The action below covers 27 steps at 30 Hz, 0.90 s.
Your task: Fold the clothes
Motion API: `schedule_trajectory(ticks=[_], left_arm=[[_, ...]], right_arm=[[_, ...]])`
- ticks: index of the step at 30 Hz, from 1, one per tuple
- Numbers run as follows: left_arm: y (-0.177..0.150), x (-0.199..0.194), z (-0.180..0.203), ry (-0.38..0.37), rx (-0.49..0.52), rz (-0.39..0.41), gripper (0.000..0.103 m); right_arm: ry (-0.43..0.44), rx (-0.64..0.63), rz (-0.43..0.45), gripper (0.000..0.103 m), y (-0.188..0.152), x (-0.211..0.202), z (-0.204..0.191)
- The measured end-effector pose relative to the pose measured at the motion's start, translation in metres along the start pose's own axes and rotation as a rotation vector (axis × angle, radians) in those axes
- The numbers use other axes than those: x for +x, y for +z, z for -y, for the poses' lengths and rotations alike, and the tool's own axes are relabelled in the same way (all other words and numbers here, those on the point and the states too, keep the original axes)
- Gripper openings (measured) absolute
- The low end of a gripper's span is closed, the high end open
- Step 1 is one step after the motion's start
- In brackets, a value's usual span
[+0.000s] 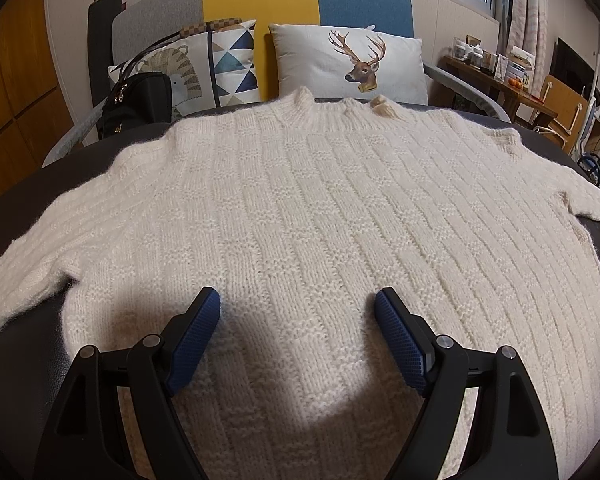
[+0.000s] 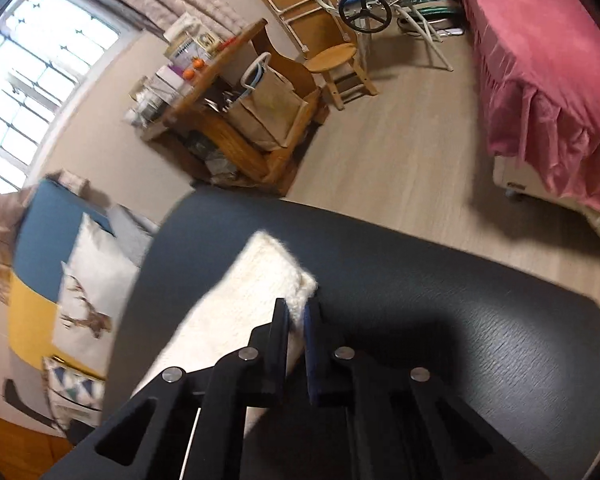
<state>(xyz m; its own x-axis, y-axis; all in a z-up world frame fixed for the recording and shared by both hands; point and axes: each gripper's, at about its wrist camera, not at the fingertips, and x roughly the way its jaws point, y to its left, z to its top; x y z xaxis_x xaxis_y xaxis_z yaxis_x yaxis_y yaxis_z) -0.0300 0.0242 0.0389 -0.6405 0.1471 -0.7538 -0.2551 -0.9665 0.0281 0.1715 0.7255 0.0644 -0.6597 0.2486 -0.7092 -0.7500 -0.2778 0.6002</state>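
Observation:
A cream knitted sweater [image 1: 300,200] lies spread flat on a dark table [image 1: 16,360], collar at the far side, sleeves out to both sides. My left gripper [image 1: 298,304] hovers open over the sweater's lower body, blue pads [image 1: 196,344] wide apart with nothing between them. In the right wrist view my right gripper [image 2: 297,312] is shut on the cuff end of a sweater sleeve [image 2: 236,304], which runs back to the left over the dark table [image 2: 460,320]. The view is tilted and blurred.
A sofa with a deer pillow [image 1: 352,64], a patterned pillow [image 1: 220,68] and a black bag [image 1: 136,104] stands behind the table. A wooden side table [image 2: 236,128], a stool [image 2: 340,68] and a pink-covered bed [image 2: 548,80] stand on the floor beyond the table edge.

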Motion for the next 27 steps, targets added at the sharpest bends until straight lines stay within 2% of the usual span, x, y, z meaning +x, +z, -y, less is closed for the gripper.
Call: schedule_trajectory(ticks=[4,7,16,21,24,27], left_arm=[[0.000,0.000,0.000,-0.001,-0.001,0.000,0.083],[0.000,0.000,0.000,-0.001,-0.002,0.000,0.083],[0.000,-0.001,-0.001,-0.016,-0.013,0.002,0.083],[0.001,-0.001,-0.002,-0.026,-0.020,0.004,0.083],[0.001,-0.001,-0.002,-0.032,-0.024,0.006,0.084],[0.001,-0.002,-0.003,-0.039,-0.030,0.007,0.084]], right_arm=[[0.119,0.008,0.011,0.006,-0.010,-0.013,-0.022],[0.227,-0.001,-0.009,0.006,-0.023,-0.022,-0.055],[0.545,-0.180,-0.179,0.006,-0.126,-0.040,-0.218],[0.696,-0.299,-0.338,0.006,-0.222,-0.036,-0.309],[0.745,-0.359,-0.469,0.006,-0.293,-0.022,-0.352],[0.746,-0.417,-0.578,0.006,-0.357,-0.006,-0.374]])
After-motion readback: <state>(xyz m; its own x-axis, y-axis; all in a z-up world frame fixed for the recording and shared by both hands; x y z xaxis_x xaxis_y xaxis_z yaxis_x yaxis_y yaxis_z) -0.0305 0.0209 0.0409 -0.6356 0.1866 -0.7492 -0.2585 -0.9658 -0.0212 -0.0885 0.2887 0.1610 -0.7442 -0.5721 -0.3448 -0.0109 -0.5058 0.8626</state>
